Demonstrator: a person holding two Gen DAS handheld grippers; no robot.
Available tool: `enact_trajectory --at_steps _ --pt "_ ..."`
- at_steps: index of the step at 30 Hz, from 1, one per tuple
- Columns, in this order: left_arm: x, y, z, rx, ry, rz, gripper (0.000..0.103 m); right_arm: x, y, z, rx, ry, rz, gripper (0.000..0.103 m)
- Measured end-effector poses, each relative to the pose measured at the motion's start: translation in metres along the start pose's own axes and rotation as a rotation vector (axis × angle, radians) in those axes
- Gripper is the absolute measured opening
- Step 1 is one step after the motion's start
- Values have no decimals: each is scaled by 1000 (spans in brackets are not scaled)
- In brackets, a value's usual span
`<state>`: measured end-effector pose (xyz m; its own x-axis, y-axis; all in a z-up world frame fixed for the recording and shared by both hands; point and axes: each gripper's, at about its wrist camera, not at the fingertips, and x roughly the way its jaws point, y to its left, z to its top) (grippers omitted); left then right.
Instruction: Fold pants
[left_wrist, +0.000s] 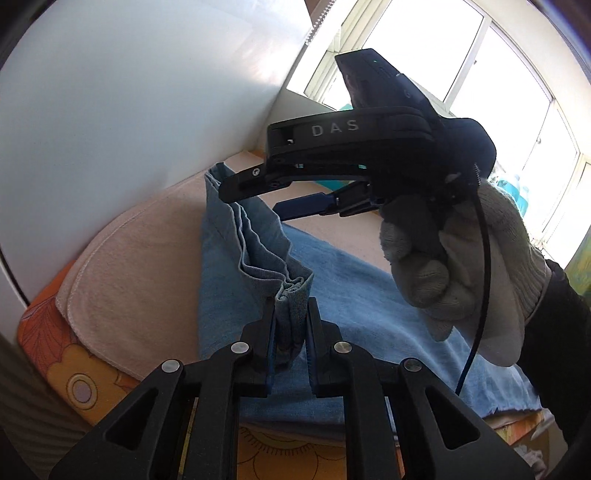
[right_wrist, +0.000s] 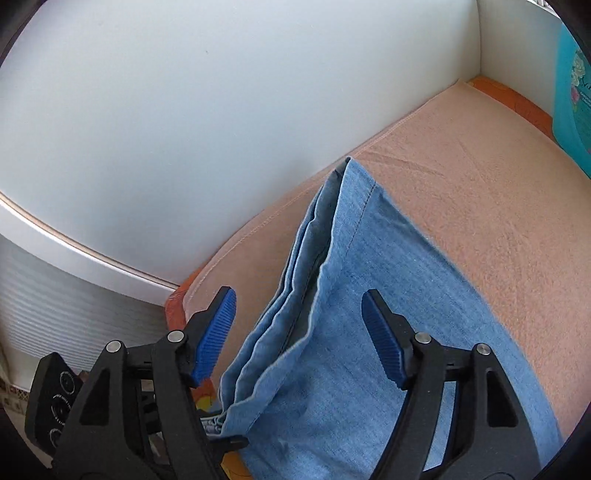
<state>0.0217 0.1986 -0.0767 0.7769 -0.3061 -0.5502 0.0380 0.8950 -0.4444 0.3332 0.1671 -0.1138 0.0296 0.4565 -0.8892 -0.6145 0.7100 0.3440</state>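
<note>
— Two grippers are showing, yes? What is the left gripper (left_wrist: 290, 325) doing?

— It is pinching a bunched corner of the light blue pants (left_wrist: 354, 306). Its jaws are standing close together, with several layers of the cloth pressed between them, and the held edge is rising a little above the rest of the garment.

— And where are the pants lying?

— They are lying on a pinkish towel (left_wrist: 147, 273), which is covering an orange flowered surface (left_wrist: 48, 354) beside a white wall (left_wrist: 129, 92). In the right wrist view the pants (right_wrist: 369, 314) are running away from the camera toward the wall, and the layered edges are showing on the left side.

— Is the right gripper (right_wrist: 299, 332) holding something?

— No, its jaws are standing wide apart and nothing is sitting between the blue pads (right_wrist: 216, 332). It is hovering over the pants. In the left wrist view a gloved hand (left_wrist: 461, 266) is gripping the right gripper (left_wrist: 255, 199), near the far end of the garment.
</note>
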Motion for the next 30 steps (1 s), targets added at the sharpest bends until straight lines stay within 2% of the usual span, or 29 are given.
enact_trajectory --at_steps 5,7,8,9,10,11,15,22,26,30 --pt "5 -15 -3 60 20 -22 12 19 2 3 -38 49 -91 73" --pt "7 -17 -3 66 34 -41 12 19 -3 2 -28 45 -121 69" --pt "7 -17 -3 66 39 -49 12 18 -9 2 -5 46 -117 49" --pt "7 -18 -2 64 44 -59 12 15 -15 2 27 47 -102 24" --pt "6 -17 0 61 46 -68 12 11 -21 3 53 36 -84 15" --pt "4 -17 1 56 45 -81 12 2 -25 2 64 14 -71 11" --pt "-6 -19 13 47 33 -157 12 -33 -28 -1 54 -56 -61 9" --pt "-19 -58 40 150 29 -292 12 -99 -30 -13 58 -158 -117 8" --pt "-18 -94 52 195 53 -400 11 -153 -47 -32 78 -204 -176 8" --pt "-19 -150 58 300 56 -482 11 -218 -72 -63 113 -253 -245 8"
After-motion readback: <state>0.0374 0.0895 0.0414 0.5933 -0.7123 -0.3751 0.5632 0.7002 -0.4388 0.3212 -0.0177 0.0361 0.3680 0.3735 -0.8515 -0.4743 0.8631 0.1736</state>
